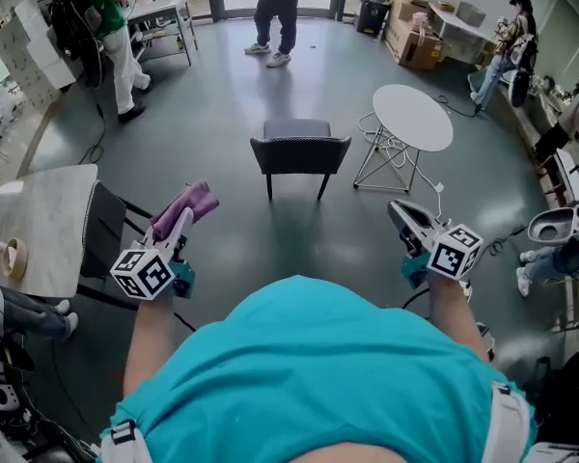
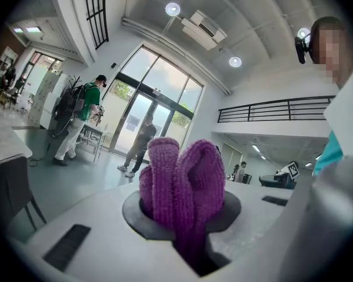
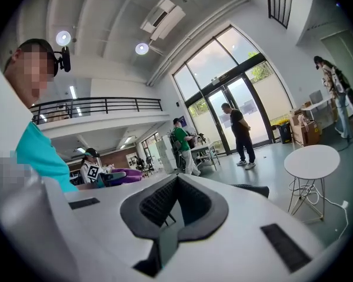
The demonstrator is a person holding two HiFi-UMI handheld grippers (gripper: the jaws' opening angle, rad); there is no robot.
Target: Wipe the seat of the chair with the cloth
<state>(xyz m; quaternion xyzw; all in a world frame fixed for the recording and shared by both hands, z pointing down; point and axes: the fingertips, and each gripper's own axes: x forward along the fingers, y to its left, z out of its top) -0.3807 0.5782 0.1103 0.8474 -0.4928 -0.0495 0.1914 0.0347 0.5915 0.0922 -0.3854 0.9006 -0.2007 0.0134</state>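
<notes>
Left tool [image 1: 177, 222] is clenched on the cloth [image 1: 189, 204]. In the left gripper view the purple knit is bunched up between the jaws, a fat fold sticking out past the tips. I judge that loose fold is left out on purpose, so there's a soft pad to drag over the seat instead of hard jaw tips.

Right tool [image 1: 406, 222] has its jaws together with nothing in them; the right gripper view shows only the dark pads meeting. It's raised level with the left, probably just parked out of the way, or ready to steady the chair.

The chair [image 1: 300, 149] stands on the open floor [image 1: 222, 95] straight ahead of me and well apart from both tools, just left of the round table [image 1: 412, 116]. Its backrest [image 1: 300, 152] faces me and the seat [image 1: 297, 128] lies on the far side of it. So the cloth is nowhere near the seat and no wiping has started.

My read is that this is the carry/approach step. The next move calls for closing in and reaching over the backrest, or stepping round to the open front. Risk: the cloth slips if the fold snags on the backrest edge.
</notes>
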